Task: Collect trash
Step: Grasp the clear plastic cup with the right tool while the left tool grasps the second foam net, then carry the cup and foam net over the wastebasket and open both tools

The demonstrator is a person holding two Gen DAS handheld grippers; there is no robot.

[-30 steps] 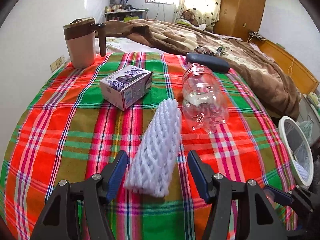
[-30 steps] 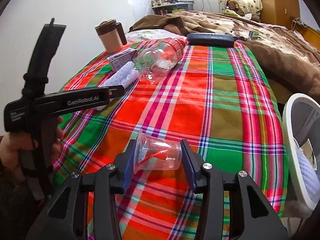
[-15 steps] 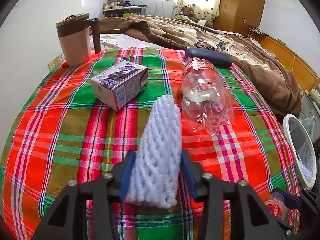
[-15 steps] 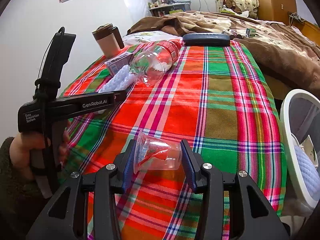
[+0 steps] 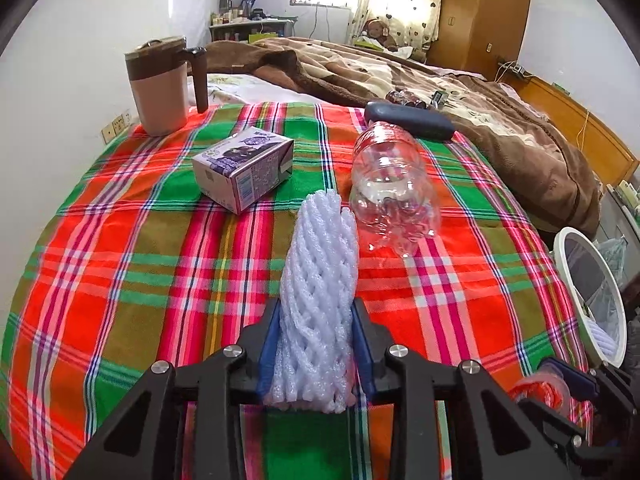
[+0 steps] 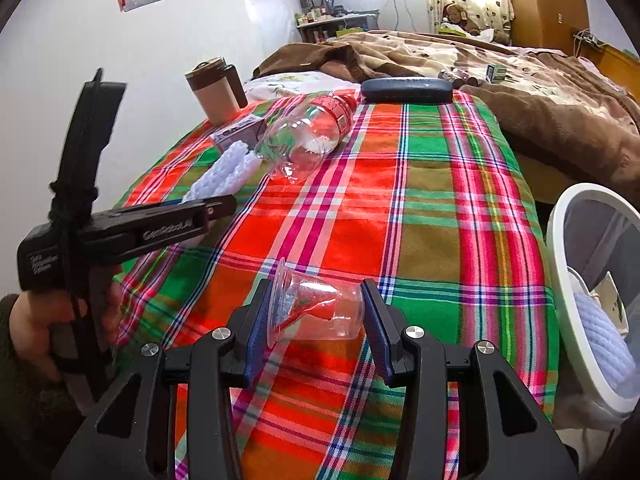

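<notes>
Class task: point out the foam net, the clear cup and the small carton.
foam net (image 5: 320,280), left wrist view, middle of its white mesh.
clear cup (image 6: 320,312), right wrist view, its side wall.
small carton (image 5: 244,164), left wrist view, its top face.

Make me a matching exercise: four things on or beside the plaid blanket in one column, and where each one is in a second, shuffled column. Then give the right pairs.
Things
1. foam net sleeve
2. clear plastic cup
3. clear plastic bottle
4. small purple carton

Places
A. lying on its side on the blanket, nothing gripping it
B. between the right gripper's fingers
C. resting on the blanket, near the brown jug
D. between the left gripper's closing jaws

Pairs: 1-D, 2-B, 3-A, 4-C
</notes>
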